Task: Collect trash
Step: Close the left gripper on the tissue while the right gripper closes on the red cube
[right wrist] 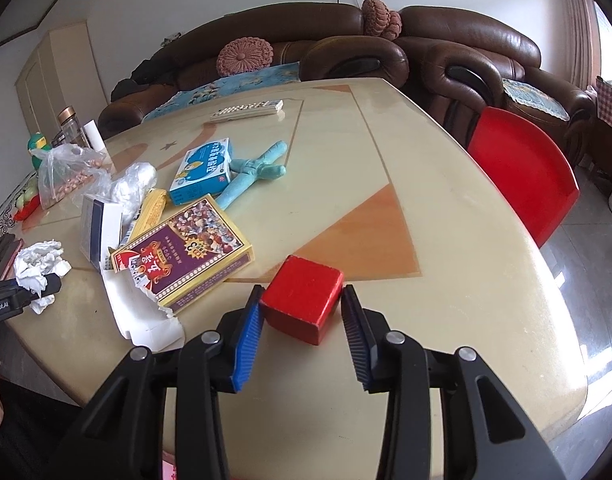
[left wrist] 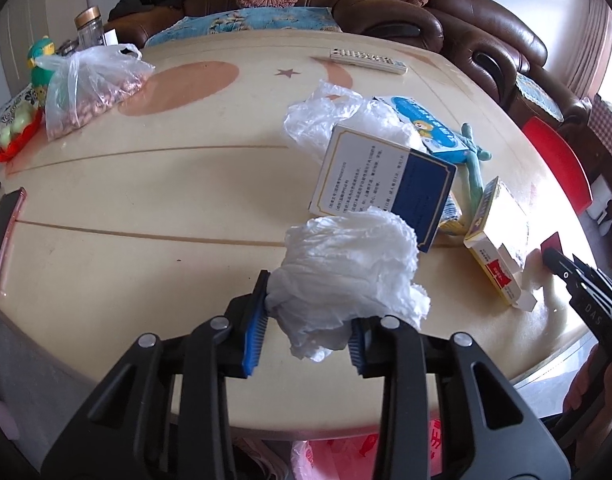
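White crumpled tissue (left wrist: 346, 280) is sitting between the blue pads of the left gripper (left wrist: 310, 320), which is clamping it from both sides near the table's (left wrist: 145, 184) near edge. The wad is bulging up and away from the jaws toward the table's middle, with no clear long axis. The grip is low on the wad, so any lift turns on that pinch holding soft paper.

Over toward the right edge, the right gripper (right wrist: 301, 320) is straddling a small red box (right wrist: 301, 300). Its left pad is touching the box's side; the right pad looks just shy of the far side, though from this angle I cannot tell whether it is pressing. The box is lying squarely between the jaws, one corner pointing back at the gripper.

Between the two grippers other litter is waiting: a torn yellow card box (right wrist: 185, 256), a navy and white carton (left wrist: 382, 184) standing on edge, a blue medicine box (right wrist: 201, 172), a loose clear bag (left wrist: 326, 116).

As for containers, a knotted clear bag (left wrist: 85, 92) at the far left corner is holding what look like peanuts, and a glass jar (left wrist: 87, 26) behind it is looking empty. Below the near edge a pink plastic bag (left wrist: 346, 456) is showing; it may be the trash bag, closest to the left gripper.
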A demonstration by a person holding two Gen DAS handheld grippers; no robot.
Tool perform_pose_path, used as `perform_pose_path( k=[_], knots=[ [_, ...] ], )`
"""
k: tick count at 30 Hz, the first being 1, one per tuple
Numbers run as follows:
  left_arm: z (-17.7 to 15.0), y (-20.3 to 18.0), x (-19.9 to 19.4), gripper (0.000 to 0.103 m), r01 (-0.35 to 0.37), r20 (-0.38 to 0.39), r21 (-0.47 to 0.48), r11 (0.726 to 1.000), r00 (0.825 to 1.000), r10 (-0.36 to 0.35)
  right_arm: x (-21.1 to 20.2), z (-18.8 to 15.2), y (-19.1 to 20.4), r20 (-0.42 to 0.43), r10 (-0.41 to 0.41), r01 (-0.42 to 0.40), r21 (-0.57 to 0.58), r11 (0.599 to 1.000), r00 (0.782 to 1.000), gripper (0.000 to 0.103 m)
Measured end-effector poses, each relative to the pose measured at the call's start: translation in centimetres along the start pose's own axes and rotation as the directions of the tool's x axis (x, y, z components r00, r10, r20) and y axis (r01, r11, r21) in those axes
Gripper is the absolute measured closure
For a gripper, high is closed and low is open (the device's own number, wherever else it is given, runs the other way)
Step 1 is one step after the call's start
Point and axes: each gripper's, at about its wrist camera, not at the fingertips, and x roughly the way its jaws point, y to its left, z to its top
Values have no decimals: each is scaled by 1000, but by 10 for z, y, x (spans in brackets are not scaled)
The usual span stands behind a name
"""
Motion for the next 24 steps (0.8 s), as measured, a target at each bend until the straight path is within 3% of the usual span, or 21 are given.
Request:
perform_pose_path(
  k=[24],
  knots=[
    [-7,-2,-25,69,-31,38,-5,999,999,32,-38,-3,26,56,-37,41,-79,996,998,69]
  ],
)
